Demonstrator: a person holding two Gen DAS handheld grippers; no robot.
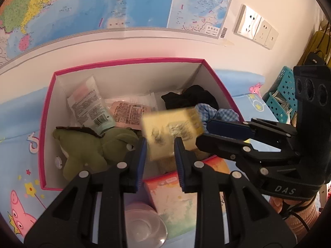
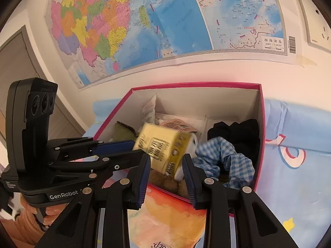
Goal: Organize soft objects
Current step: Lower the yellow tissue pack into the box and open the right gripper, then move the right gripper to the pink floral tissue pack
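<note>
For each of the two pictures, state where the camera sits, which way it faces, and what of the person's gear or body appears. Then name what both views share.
Left wrist: sits on the left gripper, facing down into the pink-rimmed box; shows its own fingers, the right gripper and a hand.
Right wrist: sits on the right gripper, facing the same box from the other side; shows the left gripper and a hand.
Shared: the box, yellow tissue pack, checked cloth, wall map.
</note>
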